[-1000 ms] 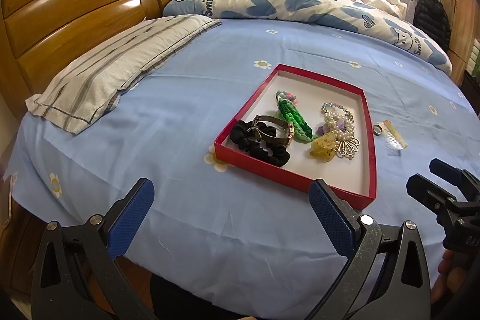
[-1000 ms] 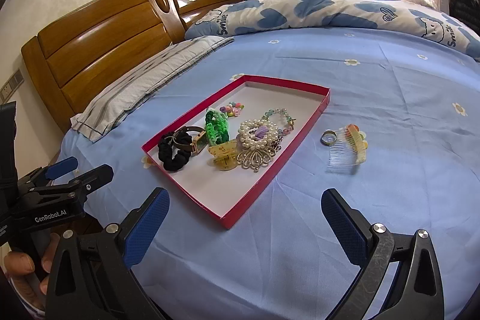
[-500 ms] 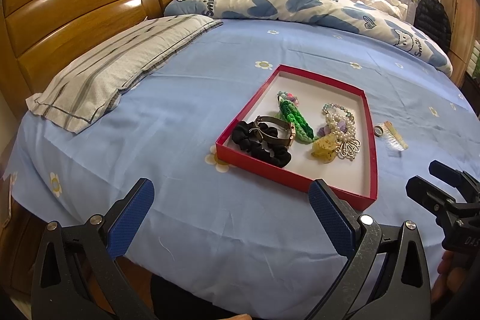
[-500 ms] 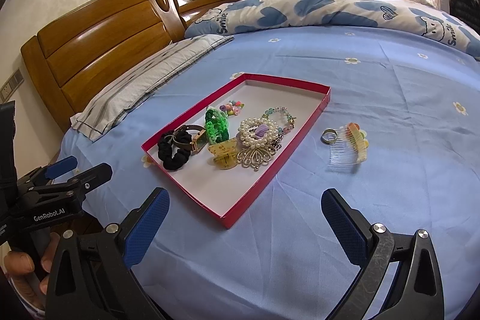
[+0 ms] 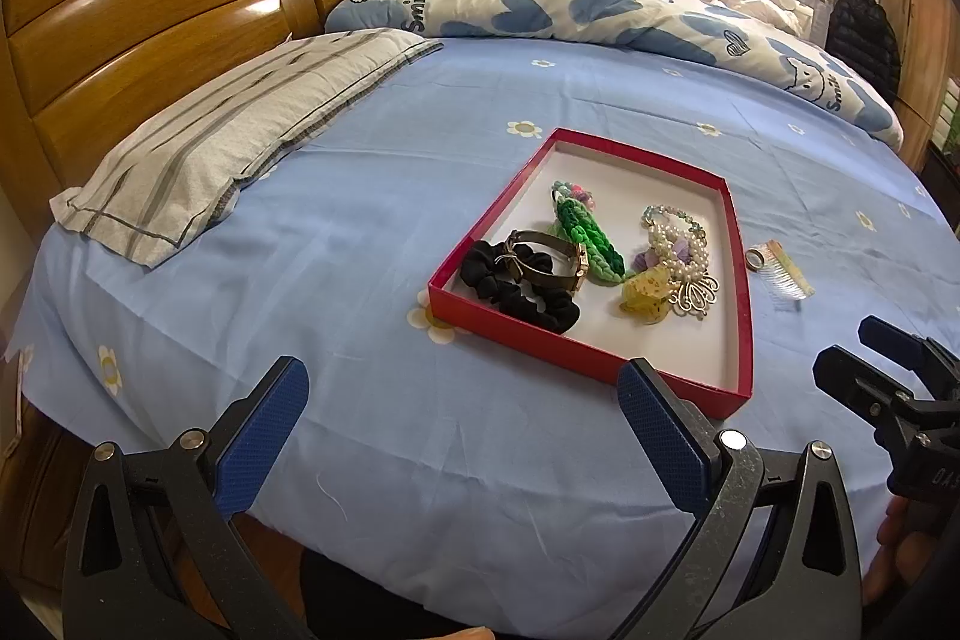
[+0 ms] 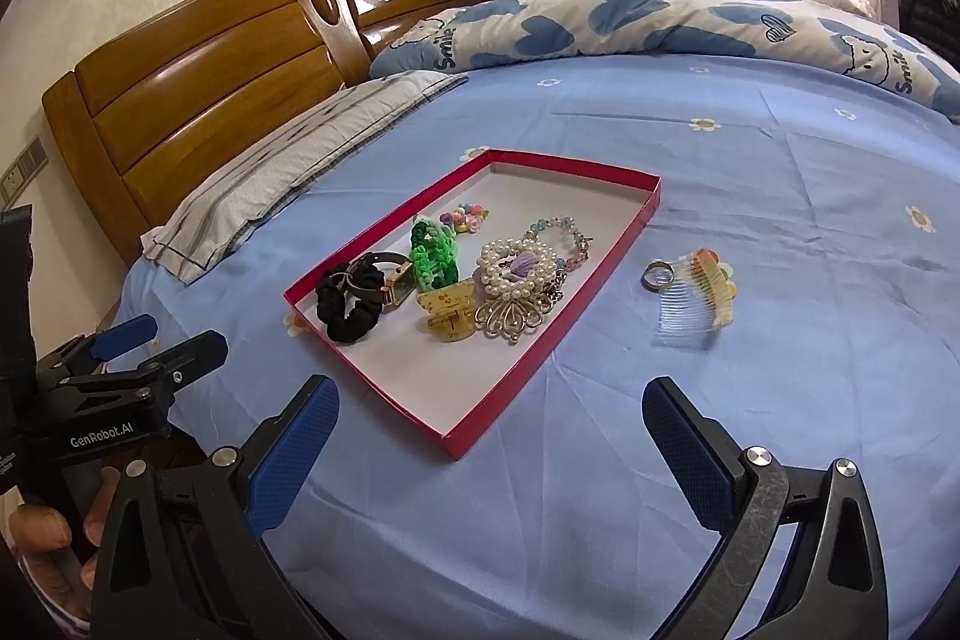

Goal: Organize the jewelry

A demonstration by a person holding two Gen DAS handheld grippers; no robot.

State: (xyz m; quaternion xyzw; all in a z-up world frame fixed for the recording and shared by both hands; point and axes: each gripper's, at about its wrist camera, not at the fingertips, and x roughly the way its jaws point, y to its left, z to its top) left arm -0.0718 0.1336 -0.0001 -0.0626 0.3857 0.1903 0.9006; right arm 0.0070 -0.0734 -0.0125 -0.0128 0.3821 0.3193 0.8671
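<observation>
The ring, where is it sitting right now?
In the right wrist view the ring lies on the blue sheet, outside the red tray to its right, right beside the hair comb.

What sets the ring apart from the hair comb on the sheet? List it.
The ring is a small closed metal band; the hair comb is larger, with a row of clear teeth. The ring looks plain silver; the hair comb carries a yellow and orange top. The two lie side by side on the blue sheet, outside the red tray.
</observation>
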